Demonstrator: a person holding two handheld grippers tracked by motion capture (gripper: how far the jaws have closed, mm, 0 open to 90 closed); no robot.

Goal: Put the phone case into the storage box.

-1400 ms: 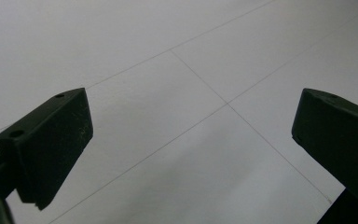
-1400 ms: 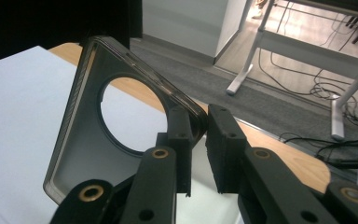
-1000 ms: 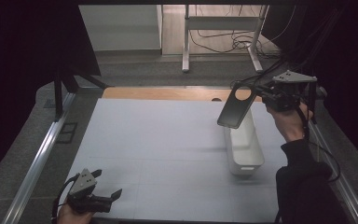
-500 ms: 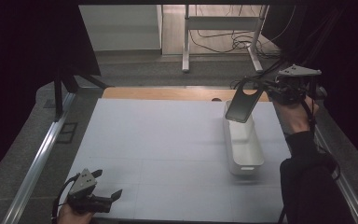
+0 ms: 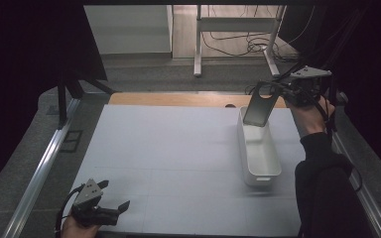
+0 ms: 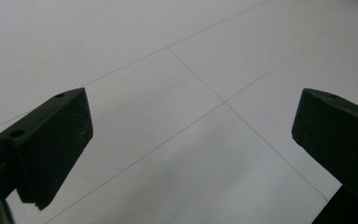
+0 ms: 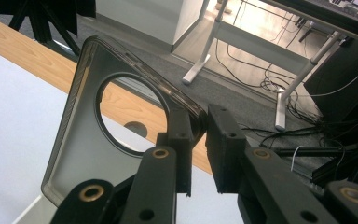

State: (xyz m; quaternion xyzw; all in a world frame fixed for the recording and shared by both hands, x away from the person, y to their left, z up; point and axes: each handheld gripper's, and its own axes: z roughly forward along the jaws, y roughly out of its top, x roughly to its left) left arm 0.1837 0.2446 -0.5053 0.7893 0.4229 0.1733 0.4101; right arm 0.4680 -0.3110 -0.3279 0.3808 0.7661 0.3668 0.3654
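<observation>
A dark, see-through phone case point(image 5: 259, 111) with a round cutout hangs tilted over the far end of a long white bin point(image 5: 241, 148). My right gripper point(image 5: 277, 90) is shut on the case's upper edge, coming in from the right. In the right gripper view the jaws point(image 7: 200, 126) pinch the rim of the case point(image 7: 81, 154) beside the cutout. My left gripper point(image 5: 114, 194) rests at the near left corner of the white table top, open, with nothing between its jaws point(image 6: 191, 135).
The white table top point(image 5: 168, 148) ends in a wooden strip point(image 5: 173, 99) at the far edge. A metal rail point(image 5: 42, 168) runs along the left side. Beyond the table stand desk legs point(image 5: 197, 44) and floor cables point(image 5: 238, 44).
The right gripper has carried the phone case a little to the right, over the bin's far end. The left gripper has stayed where it was.
</observation>
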